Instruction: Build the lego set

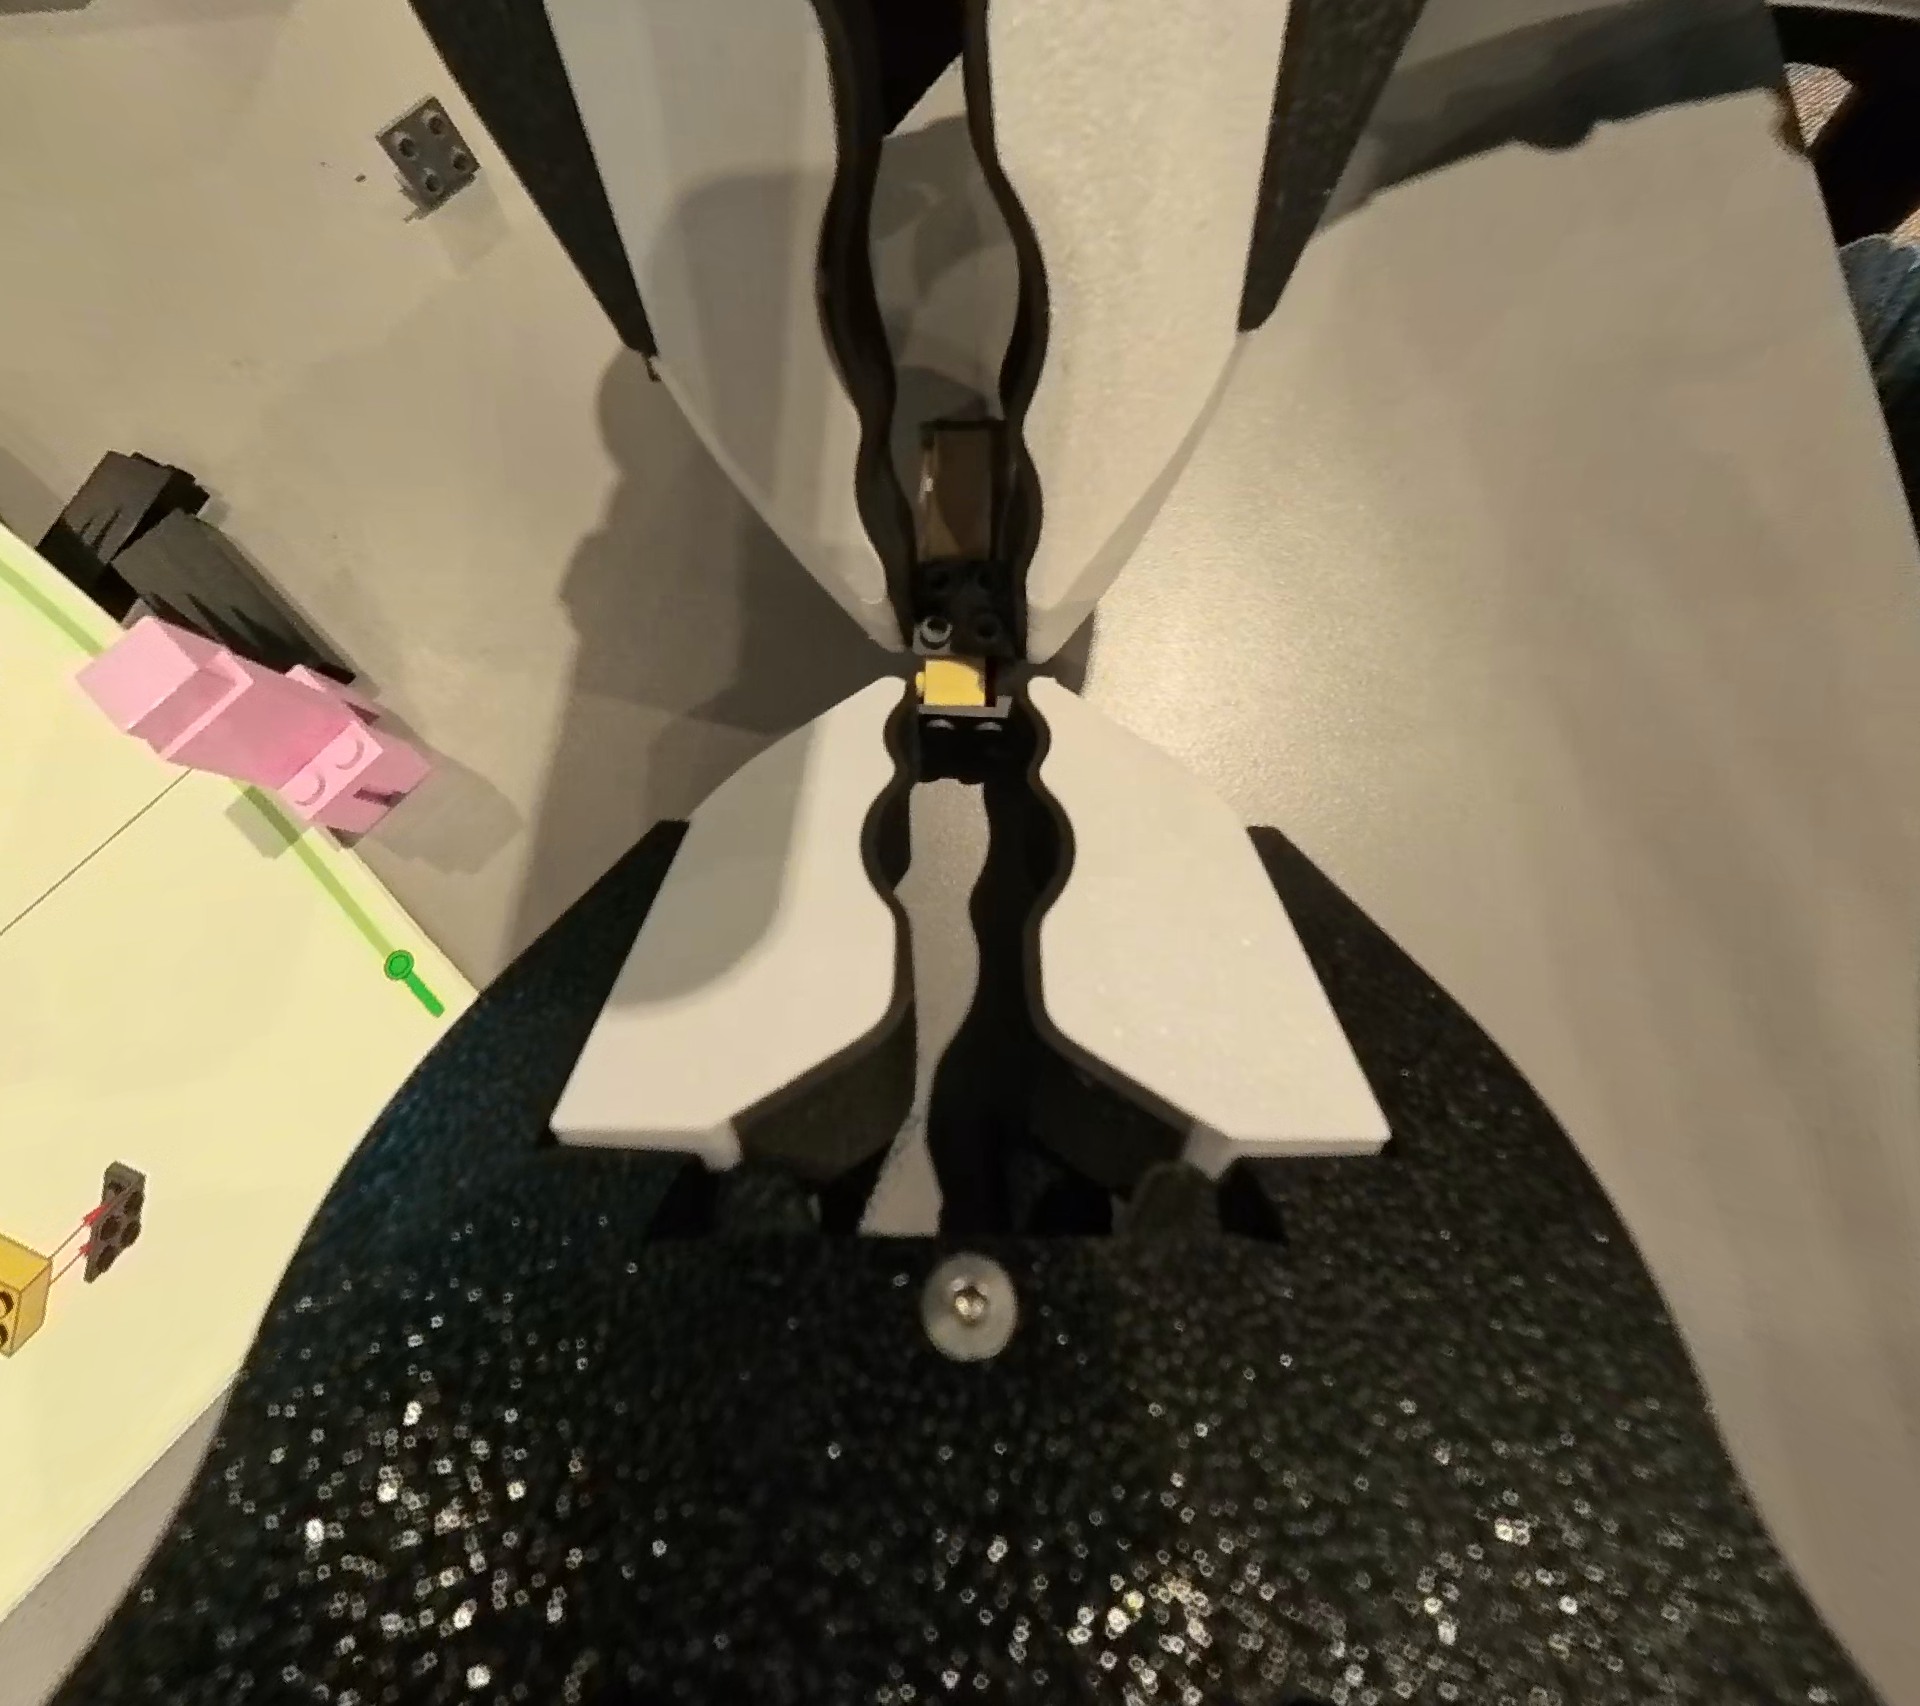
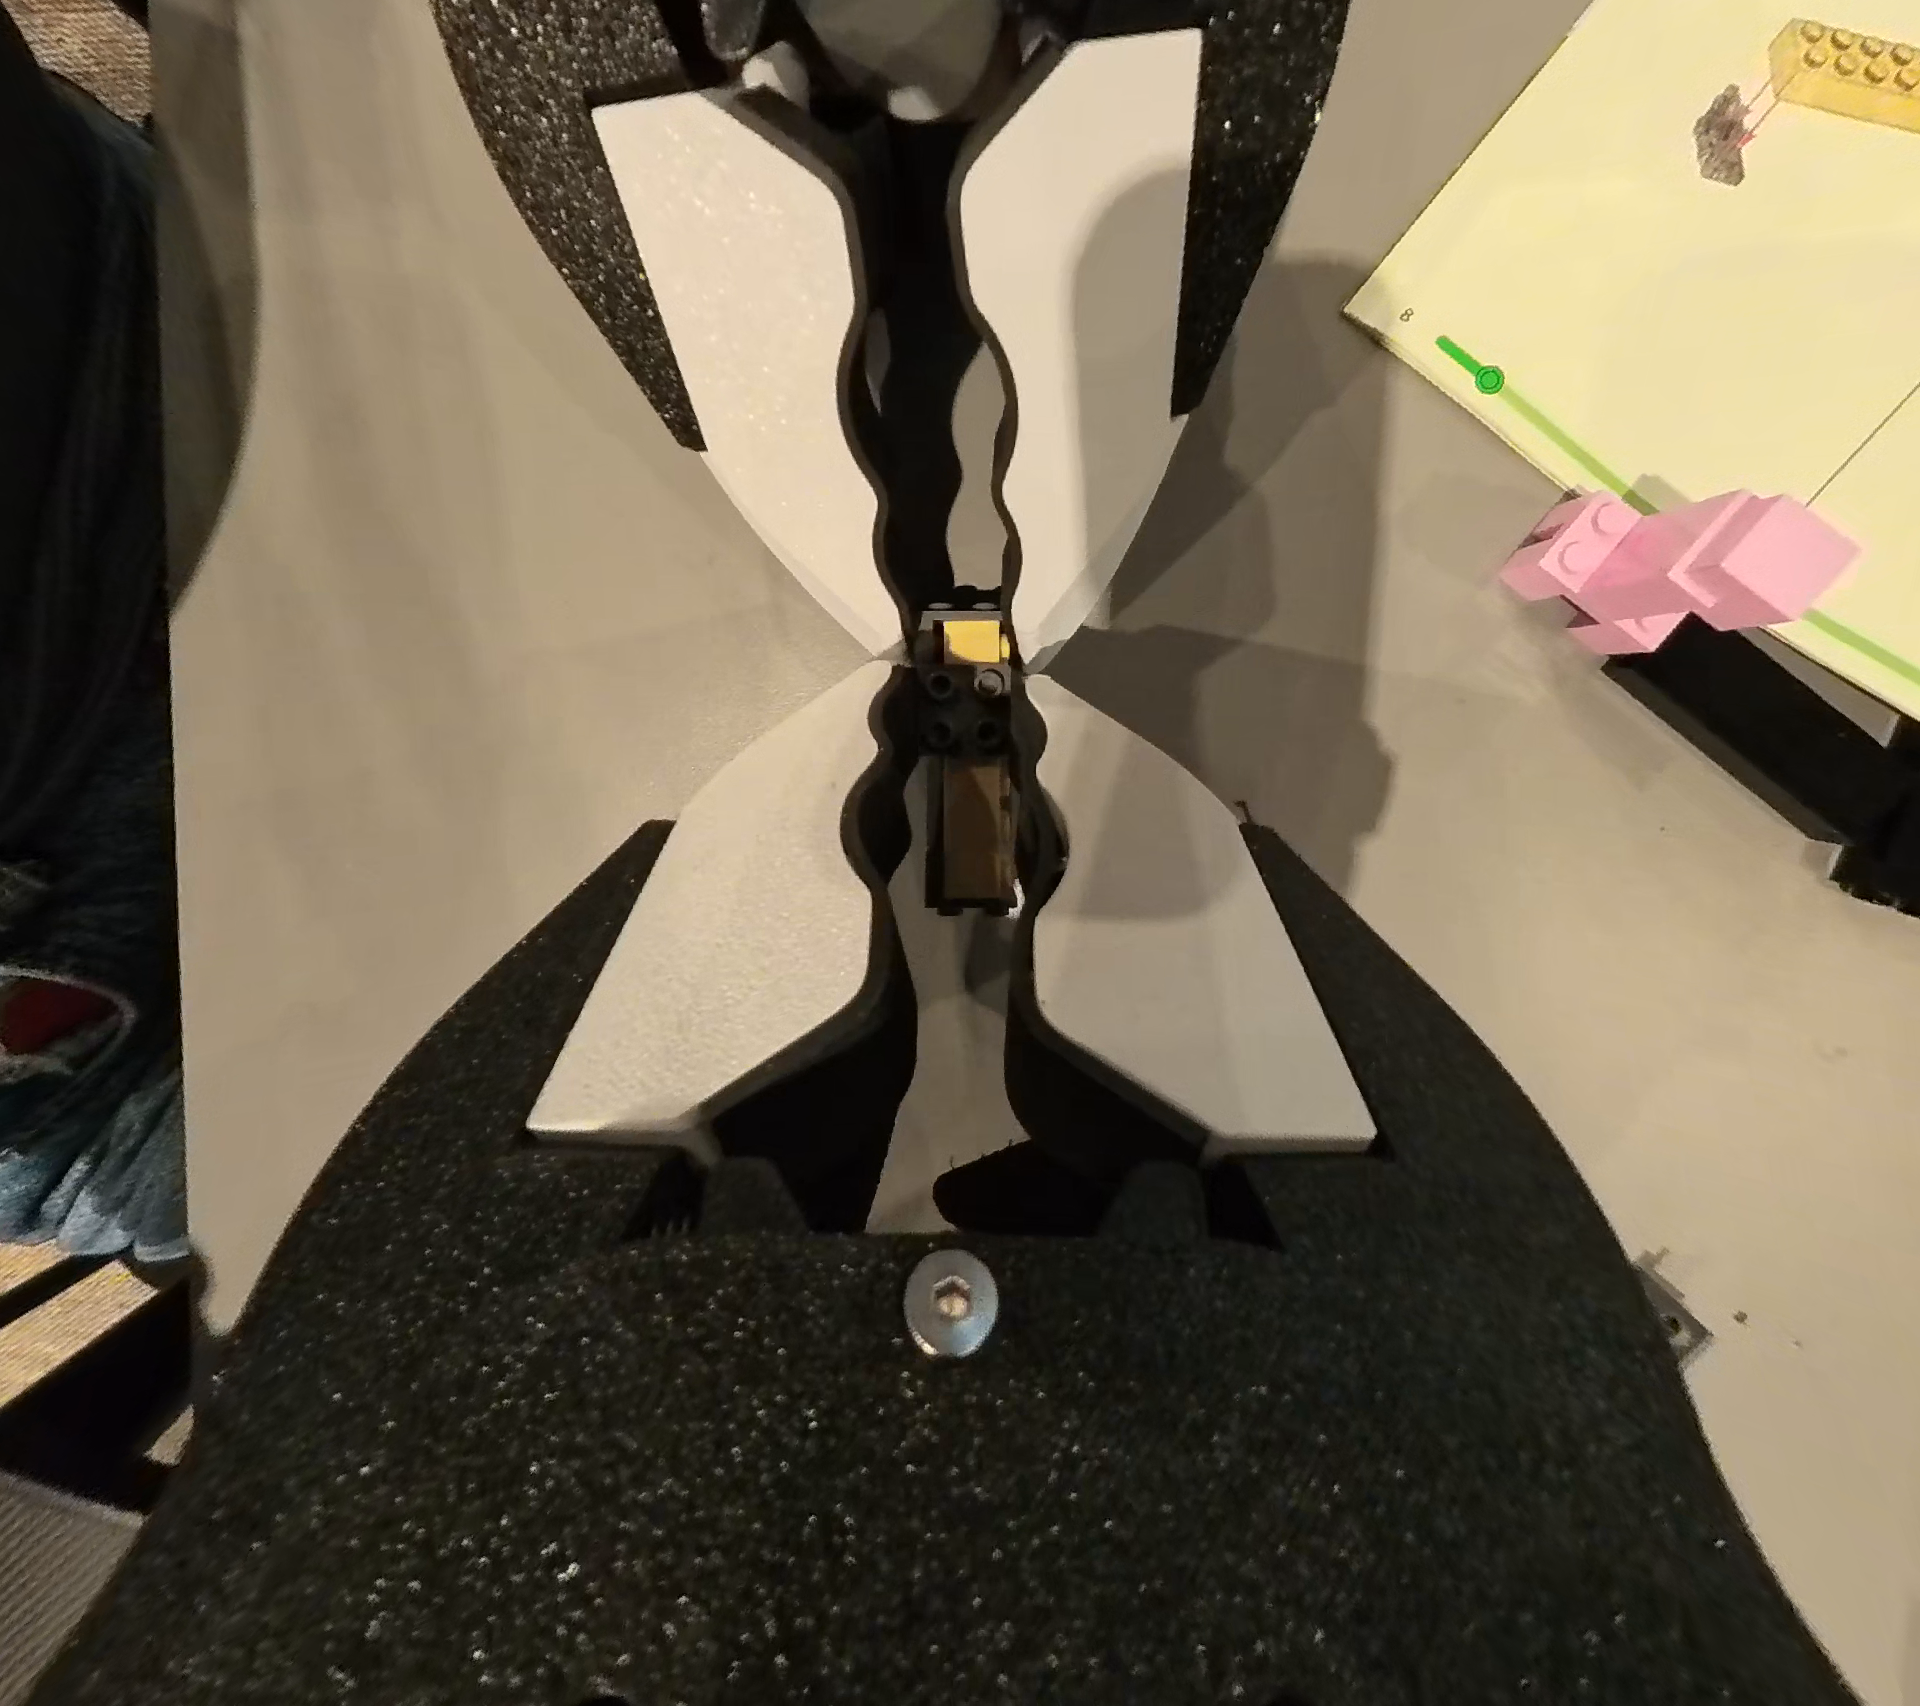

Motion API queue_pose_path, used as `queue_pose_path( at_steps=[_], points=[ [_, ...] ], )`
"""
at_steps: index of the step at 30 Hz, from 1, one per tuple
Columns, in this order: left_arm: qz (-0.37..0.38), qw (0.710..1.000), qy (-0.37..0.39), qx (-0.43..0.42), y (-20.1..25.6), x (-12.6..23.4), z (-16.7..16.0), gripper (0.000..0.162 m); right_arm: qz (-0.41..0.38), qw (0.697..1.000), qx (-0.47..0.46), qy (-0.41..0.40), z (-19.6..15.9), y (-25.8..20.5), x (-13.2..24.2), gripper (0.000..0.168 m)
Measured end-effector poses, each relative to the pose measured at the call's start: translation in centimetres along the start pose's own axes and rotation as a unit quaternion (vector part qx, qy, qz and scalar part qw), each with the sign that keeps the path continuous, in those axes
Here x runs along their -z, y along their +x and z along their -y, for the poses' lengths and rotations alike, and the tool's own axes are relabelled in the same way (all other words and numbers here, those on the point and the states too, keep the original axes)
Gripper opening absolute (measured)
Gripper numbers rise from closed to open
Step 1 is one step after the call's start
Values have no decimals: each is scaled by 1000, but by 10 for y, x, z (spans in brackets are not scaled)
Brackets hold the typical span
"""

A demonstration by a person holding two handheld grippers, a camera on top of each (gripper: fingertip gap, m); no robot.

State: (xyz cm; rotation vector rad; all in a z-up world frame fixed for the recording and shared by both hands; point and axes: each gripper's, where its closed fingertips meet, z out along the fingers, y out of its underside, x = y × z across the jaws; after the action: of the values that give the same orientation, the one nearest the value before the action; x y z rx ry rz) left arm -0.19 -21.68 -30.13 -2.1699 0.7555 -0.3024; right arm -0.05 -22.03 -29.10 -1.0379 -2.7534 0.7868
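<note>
My two grippers meet tip to tip above the grey table [image 1: 1455,617]. My left gripper [image 1: 961,721] is shut on a small yellow brick [image 1: 951,682] with a black piece [image 1: 961,740] under it. My right gripper [image 2: 961,700] is shut on a dark assembly: a dark studded plate [image 2: 961,716] with a brownish long brick [image 2: 971,846] behind it. The yellow brick [image 2: 971,643] touches the edge of the dark plate. In the left wrist view the right gripper [image 1: 961,643] comes in from the top with the dark plate [image 1: 966,617].
A pink brick build [image 1: 260,731] [image 2: 1683,576] stands at the edge of the pale green instruction booklet [image 1: 156,981] [image 2: 1662,202]. Black bricks [image 1: 156,534] lie beside it. A loose dark grey square plate [image 1: 429,150] lies on the table. The table edge [image 1: 1787,98] is near. Both grippers' tips are close together, under 4 cm apart.
</note>
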Motion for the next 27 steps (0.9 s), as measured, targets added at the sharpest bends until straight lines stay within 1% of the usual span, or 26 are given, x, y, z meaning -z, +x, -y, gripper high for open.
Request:
queue_pose_path(
  at_steps=[5, 13, 25, 26, 27],
  points=[
    [1, 1000, 1, -3, 0, 0, 0, 17, -1, 1000, 14, 0, 0, 0, 0, 16],
    [9, 999, 4, -33, 1, -1, 3, 16, 3, 999, 43, 2, -3, -3, 1, 16],
    [-22, 1000, 1, -2, 3, -3, 3, 16, 9, 998, 59, -4, -3, -4, 1, 16],
    [-24, 1000, 1, -2, 3, -3, 3, 18, 10, 998, 59, -2, -3, -4, 1, 16],
    [-23, 1000, 1, -4, 3, -3, 3, 25, 16, 998, 60, 1, -2, -6, 1, 16]
  ],
)
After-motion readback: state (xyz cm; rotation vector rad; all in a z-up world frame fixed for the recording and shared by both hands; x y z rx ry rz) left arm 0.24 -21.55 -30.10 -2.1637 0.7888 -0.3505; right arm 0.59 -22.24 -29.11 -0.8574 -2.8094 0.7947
